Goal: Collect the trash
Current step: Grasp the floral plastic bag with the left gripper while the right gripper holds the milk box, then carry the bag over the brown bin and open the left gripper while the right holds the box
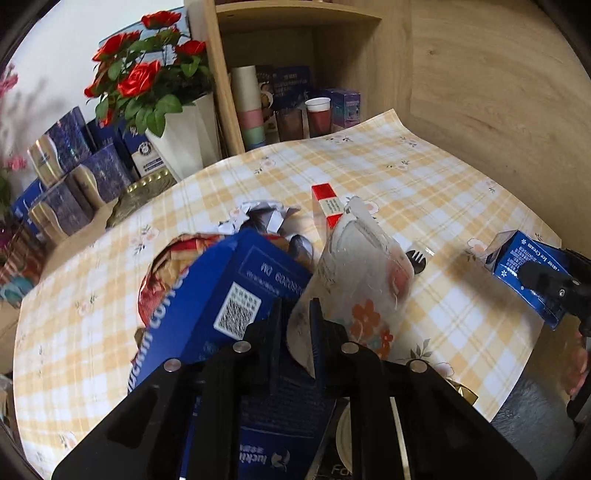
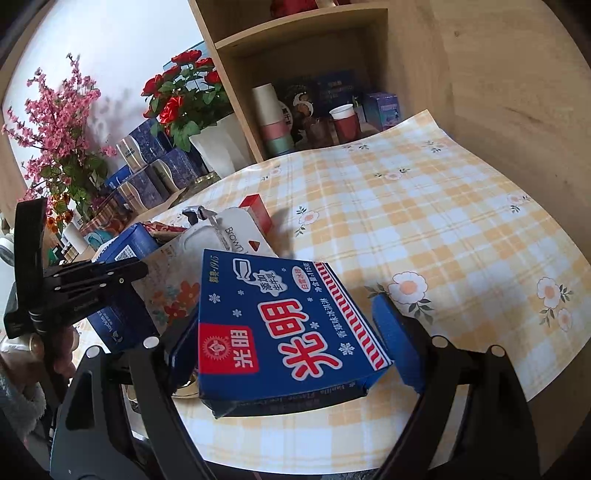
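My left gripper is shut on the lower edge of a clear plastic pouch with an orange flower print. The pouch leans over a blue coffee box in a heap of trash on the checked tablecloth. Crumpled foil, a red-gold wrapper, a red-and-white carton and a black plastic fork lie around it. My right gripper is shut wide on a blue ice cream box, tilted just above the table. The left gripper shows at its left.
A wooden shelf at the back holds stacked cups and a red cup. A white vase of red roses and several blue tins stand at the back left. A wooden wall borders the table's right.
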`<state>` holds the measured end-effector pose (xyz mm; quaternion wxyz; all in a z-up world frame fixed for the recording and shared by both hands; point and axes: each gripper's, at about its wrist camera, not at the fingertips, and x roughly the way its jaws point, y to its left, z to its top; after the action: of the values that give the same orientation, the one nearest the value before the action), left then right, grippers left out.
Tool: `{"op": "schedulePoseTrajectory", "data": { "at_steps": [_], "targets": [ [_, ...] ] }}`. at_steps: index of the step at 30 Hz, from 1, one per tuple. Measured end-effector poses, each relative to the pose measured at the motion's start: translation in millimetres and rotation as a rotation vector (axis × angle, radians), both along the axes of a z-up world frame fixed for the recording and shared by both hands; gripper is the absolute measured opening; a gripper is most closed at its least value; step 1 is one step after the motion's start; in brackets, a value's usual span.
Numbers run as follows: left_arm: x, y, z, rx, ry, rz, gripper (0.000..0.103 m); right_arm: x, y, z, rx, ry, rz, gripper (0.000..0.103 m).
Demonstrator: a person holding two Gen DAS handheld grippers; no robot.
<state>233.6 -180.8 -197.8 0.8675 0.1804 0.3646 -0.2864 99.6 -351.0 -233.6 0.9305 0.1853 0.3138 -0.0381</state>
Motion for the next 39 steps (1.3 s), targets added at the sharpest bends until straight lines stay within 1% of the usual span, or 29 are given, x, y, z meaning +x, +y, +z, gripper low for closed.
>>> {"op": "schedulePoseTrajectory", "data": {
  "at_steps": [2, 3, 5, 6, 7, 9, 10, 12, 14, 15, 18, 21, 22, 24, 27, 30, 32, 36, 39],
  "targets": [
    [3.9, -4.2, -3.6, 0.000, 0.032, -0.027, 0.015, -0.3, 1.3, 0.1, 0.000, 0.000, 0.002, 0.085],
    [3.6, -5.8, -4.6, 0.004, 0.037, -0.038, 0.011, -0.3, 1.2, -0.1, 0.001, 0.001, 0.002, 0.085],
    [2.0, -12.4, -8.5, 0.032, 0.035, -0.062, 0.008, -0.6, 1.0, -0.3, 0.002, 0.002, 0.002, 0.085],
    [0.4, -14.1, -8.7, 0.036, 0.036, -0.071, 0.004, -0.7, 0.7, -0.3, 0.002, 0.002, 0.002, 0.085],
    [-1.0, -14.4, -7.0, 0.022, 0.049, -0.076, 0.001, -1.3, 0.2, 0.5, 0.003, -0.001, -0.001, 0.085],
    [-3.8, -11.9, -1.4, 0.006, 0.032, -0.042, 0.001, -3.3, -1.0, 2.4, 0.004, -0.009, -0.009, 0.085],
    [-6.8, -8.0, 5.3, -0.008, -0.006, -0.016, 0.001, -3.7, -1.7, 3.3, 0.005, -0.011, -0.013, 0.085],
    [-8.7, -2.0, 14.7, -0.037, -0.026, 0.005, 0.001, -4.4, -3.9, 5.2, 0.012, -0.019, -0.022, 0.085],
    [-5.7, 5.5, 28.4, -0.070, -0.002, 0.026, 0.001, -3.8, -3.6, 7.7, 0.015, -0.021, -0.019, 0.085],
    [-5.6, 8.3, 37.2, -0.083, -0.003, 0.030, 0.001, -4.2, -3.1, 8.5, 0.014, -0.019, -0.021, 0.085],
    [-13.5, 15.6, 67.8, -0.104, -0.062, 0.044, 0.001, -8.2, -0.9, 17.3, 0.021, -0.032, -0.027, 0.085],
    [-27.0, 26.2, 95.5, -0.139, -0.095, 0.056, 0.001, -16.0, 6.3, 29.9, 0.015, -0.052, -0.020, 0.085],
    [-36.2, 34.0, 107.1, -0.152, -0.100, 0.058, 0.001, -18.5, 9.9, 34.1, 0.013, -0.056, -0.015, 0.085],
    [-51.6, 48.5, 119.5, -0.173, -0.049, 0.049, 0.001, -25.3, 17.3, 41.6, 0.013, -0.060, -0.001, 0.085],
    [-80.9, 75.0, 133.3, -0.217, -0.002, 0.042, 0.001, -38.2, 30.5, 52.4, 0.001, -0.061, 0.026, 0.085],
    [-110.9, 101.2, 141.5, -0.249, 0.018, 0.044, 0.001, -51.2, 43.3, 61.8, -0.016, -0.064, 0.048, 0.085],
    [-138.6, 123.3, 146.7, -0.269, 0.019, 0.042, 0.001, -62.3, 54.3, 68.8, -0.022, -0.071, 0.068, 0.085],
    [-180.3, 155.7, 146.9, -0.259, 0.016, 0.044, 0.001, -81.2, 74.6, 77.2, -0.013, -0.076, 0.103, 0.085],
    [-207.7, 184.0, 136.3, -0.258, 0.061, 0.060, 0.001, -92.9, 90.5, 81.3, -0.017, -0.077, 0.136, 0.085]
  ]
}}
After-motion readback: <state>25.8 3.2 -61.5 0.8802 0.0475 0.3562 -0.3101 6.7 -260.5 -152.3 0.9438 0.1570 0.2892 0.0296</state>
